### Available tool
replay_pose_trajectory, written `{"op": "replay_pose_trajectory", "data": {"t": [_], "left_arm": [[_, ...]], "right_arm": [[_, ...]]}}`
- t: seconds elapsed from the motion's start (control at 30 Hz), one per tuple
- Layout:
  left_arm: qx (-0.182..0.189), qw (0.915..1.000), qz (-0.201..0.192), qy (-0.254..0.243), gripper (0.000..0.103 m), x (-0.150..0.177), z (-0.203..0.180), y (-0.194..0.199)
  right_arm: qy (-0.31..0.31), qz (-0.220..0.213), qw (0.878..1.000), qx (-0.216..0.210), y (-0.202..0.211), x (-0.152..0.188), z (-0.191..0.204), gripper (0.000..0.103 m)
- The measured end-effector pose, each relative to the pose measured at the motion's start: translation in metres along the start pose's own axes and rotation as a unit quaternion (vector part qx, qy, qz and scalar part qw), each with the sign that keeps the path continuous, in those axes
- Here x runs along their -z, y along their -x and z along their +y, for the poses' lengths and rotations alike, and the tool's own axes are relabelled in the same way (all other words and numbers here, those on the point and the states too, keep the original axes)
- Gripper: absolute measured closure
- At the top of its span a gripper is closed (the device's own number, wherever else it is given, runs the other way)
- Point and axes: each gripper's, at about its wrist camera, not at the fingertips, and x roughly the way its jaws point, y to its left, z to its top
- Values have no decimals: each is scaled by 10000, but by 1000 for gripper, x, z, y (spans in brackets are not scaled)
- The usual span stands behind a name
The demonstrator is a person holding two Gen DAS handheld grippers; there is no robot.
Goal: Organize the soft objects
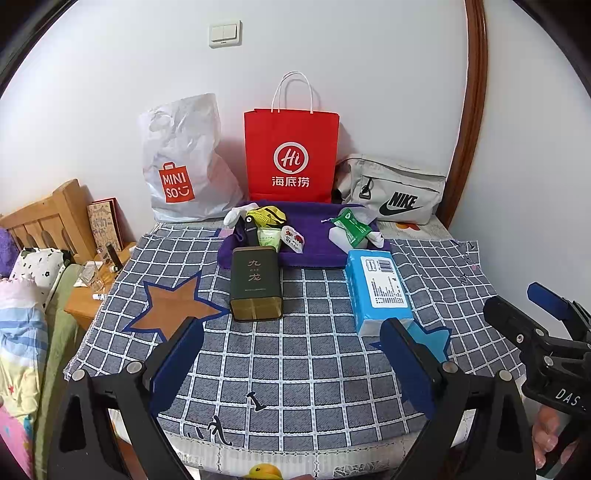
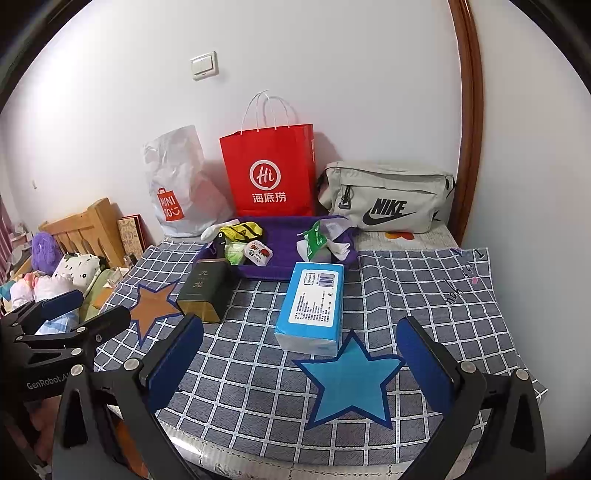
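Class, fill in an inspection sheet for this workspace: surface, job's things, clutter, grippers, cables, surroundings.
Surface: checked cloth with an orange star and a blue star.
Job's things: purple tray holding socks and small packets; tissue pack and dark tin on the cloth in front of it.
Clutter: red bag, white bag, Nike pouch along the wall.
Grippers: left hand-held gripper and right hand-held gripper both open, holding nothing.
Cables: nothing seen.
Surroundings: white wall, light switch, bed at left.
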Motion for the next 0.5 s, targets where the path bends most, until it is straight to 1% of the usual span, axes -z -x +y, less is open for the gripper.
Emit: {"op": "replay_pose_trajectory", "data": {"t": [0.5], "left_arm": [[-7,10000,10,-13,6,1,-2,2]], "right_arm": [[-2,-6,10000,-10,0,0,2,0]]}}
